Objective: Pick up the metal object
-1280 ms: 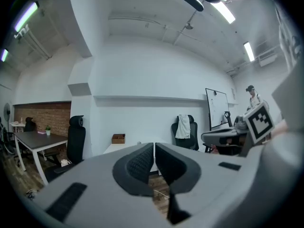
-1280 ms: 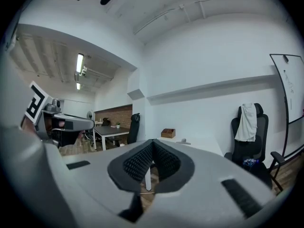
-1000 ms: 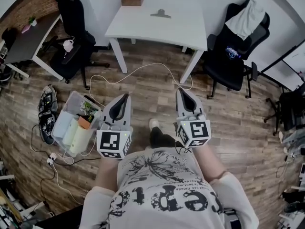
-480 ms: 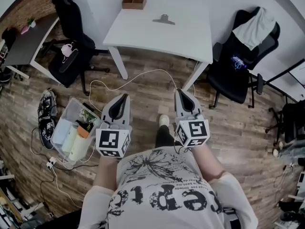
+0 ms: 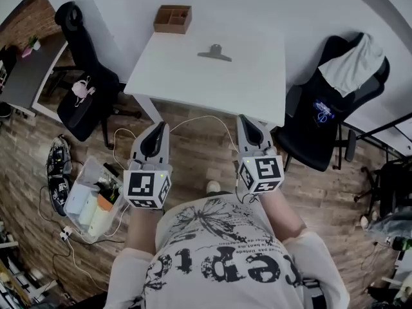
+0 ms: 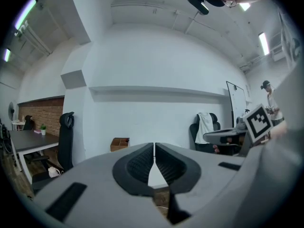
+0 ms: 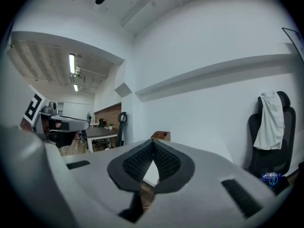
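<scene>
Since a second ago the table (image 5: 193, 76) has come nearer and larger in the head view, and both grippers now point at its near edge. The left gripper (image 5: 158, 127) and right gripper (image 5: 246, 121) each have jaws pressed together, nothing between them. The metal object (image 5: 214, 53) lies flat on the table's far middle, well apart from both. A wooden box (image 5: 172, 18) stands at its back left corner. On the wood floor (image 5: 193, 150), a black chair (image 5: 80, 85) stands left, and a bin (image 5: 87, 201) nearer.
</scene>
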Demonstrator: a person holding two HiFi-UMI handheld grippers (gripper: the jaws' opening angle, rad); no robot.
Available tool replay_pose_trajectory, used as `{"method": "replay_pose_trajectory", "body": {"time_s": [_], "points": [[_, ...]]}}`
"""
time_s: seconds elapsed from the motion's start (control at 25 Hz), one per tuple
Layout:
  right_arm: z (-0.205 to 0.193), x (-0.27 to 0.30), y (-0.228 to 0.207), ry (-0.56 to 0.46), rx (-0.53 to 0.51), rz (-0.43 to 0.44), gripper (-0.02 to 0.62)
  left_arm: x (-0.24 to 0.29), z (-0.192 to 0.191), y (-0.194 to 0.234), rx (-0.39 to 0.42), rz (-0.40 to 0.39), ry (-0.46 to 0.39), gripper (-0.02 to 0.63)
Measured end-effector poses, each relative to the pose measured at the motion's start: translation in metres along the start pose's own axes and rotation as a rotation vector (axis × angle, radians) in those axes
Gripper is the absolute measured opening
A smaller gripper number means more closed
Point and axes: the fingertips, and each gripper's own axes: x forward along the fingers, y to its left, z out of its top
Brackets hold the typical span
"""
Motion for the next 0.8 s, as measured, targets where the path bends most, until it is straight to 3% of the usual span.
{"method": "replay_pose_trajectory", "body": {"time_s": [0.4,0.8], "points": [[-0.006,0.105,-0.063,0.056,0.004,-0.002,-0.008,0.125,-0.008,0.021,-0.022,-0.032,0.039,0.012],[0.000,0.242,-0.118,0.078,0.000,-0.129,-0.008,0.279,0.006,0.088,-0.006,-0.151,0.011,0.012]]}}
